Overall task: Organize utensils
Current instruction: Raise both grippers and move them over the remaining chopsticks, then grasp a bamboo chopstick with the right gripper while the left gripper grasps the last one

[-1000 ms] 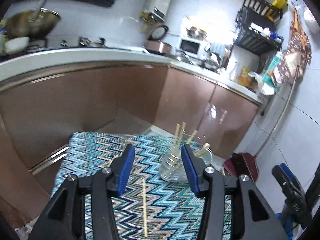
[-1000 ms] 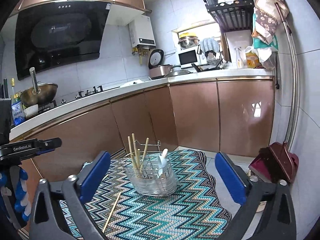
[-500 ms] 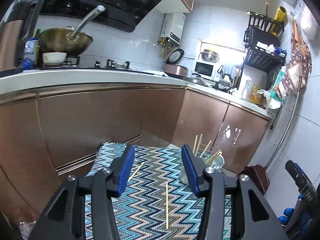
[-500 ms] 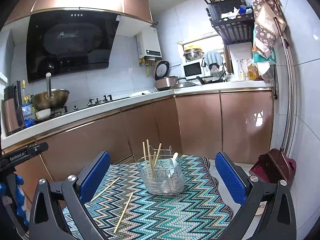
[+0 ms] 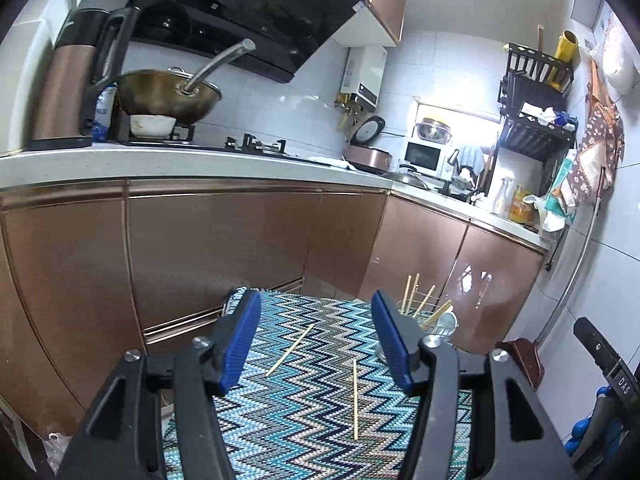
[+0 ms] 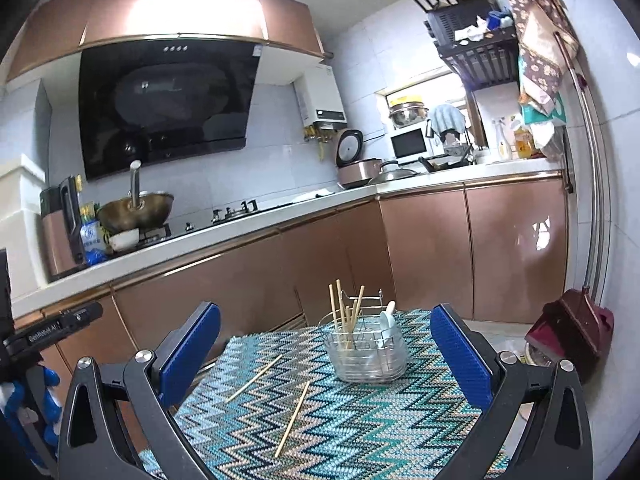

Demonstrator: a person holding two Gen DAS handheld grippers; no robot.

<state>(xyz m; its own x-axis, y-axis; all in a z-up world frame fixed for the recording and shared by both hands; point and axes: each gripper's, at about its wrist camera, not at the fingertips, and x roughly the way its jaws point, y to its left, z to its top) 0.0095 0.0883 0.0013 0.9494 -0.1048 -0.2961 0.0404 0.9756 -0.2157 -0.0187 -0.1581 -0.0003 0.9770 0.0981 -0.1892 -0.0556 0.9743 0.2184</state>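
Observation:
A clear utensil holder [image 6: 366,354] with a wire frame stands at the far side of a zigzag-patterned mat [image 6: 360,428]. It holds several wooden chopsticks and a pale spoon. It also shows in the left wrist view [image 5: 434,326], partly behind the right finger. Two loose chopsticks lie on the mat: one [image 6: 293,419] nearer, one [image 6: 255,378] further left. In the left wrist view they are one [image 5: 355,398] and the other [image 5: 291,349]. My left gripper [image 5: 316,340] is open and empty above the mat. My right gripper [image 6: 326,360] is wide open and empty, raised above the mat.
Copper cabinet fronts [image 6: 260,280] and a white countertop [image 5: 160,160] stand behind the mat. A wok [image 5: 168,96] and a tall kettle [image 5: 68,88] sit on the counter. A dark red dustpan [image 6: 572,328] stands on the floor at right.
Both grippers have pulled back and tilted up from the mat; the holder looks smaller and a second loose chopstick has come into view. Both stay open.

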